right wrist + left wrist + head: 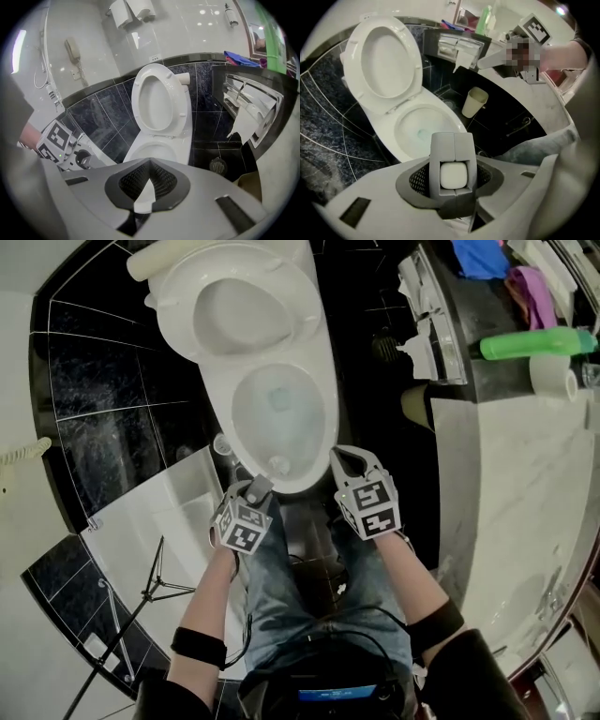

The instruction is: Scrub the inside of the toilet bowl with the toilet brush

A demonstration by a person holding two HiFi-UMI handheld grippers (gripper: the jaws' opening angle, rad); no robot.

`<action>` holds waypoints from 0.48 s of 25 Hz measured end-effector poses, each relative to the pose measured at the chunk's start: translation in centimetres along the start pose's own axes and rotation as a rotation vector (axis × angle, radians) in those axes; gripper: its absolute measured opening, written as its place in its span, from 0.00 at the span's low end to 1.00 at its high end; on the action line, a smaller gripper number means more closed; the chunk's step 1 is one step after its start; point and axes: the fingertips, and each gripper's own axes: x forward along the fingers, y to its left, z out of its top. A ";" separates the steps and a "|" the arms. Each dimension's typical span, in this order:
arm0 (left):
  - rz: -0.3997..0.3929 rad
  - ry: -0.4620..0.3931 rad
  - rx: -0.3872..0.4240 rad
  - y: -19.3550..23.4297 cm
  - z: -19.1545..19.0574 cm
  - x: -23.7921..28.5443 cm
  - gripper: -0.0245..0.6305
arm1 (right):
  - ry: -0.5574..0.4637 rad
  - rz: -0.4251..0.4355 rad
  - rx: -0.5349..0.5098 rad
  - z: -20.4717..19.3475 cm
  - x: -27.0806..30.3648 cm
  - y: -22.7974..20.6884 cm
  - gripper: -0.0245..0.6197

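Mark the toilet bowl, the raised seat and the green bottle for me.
toilet bowl (300, 427): head view, inner wall.
raised seat (175, 320): head view, left side of ring.
green bottle (530, 341): head view, middle of body.

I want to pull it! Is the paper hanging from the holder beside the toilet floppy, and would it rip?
Probably floppy: the toilet paper hangs limp from its holder. It likely tears easily, since its lower edge already looks ragged. Being a thin sheet, it should feel very light.
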 end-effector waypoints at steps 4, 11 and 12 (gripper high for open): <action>-0.037 -0.037 -0.027 -1.8 2.1 0.8 0.32 | -0.009 -0.015 0.013 -0.8 -1.2 -1.0 0.06; -0.052 -0.108 -0.083 -3.8 7.0 2.7 0.32 | -0.021 -0.046 0.041 -2.4 -2.9 -3.0 0.06; -0.044 -0.117 -0.093 -3.8 7.5 3.0 0.32 | -0.021 -0.051 0.041 -2.7 -3.0 -3.3 0.06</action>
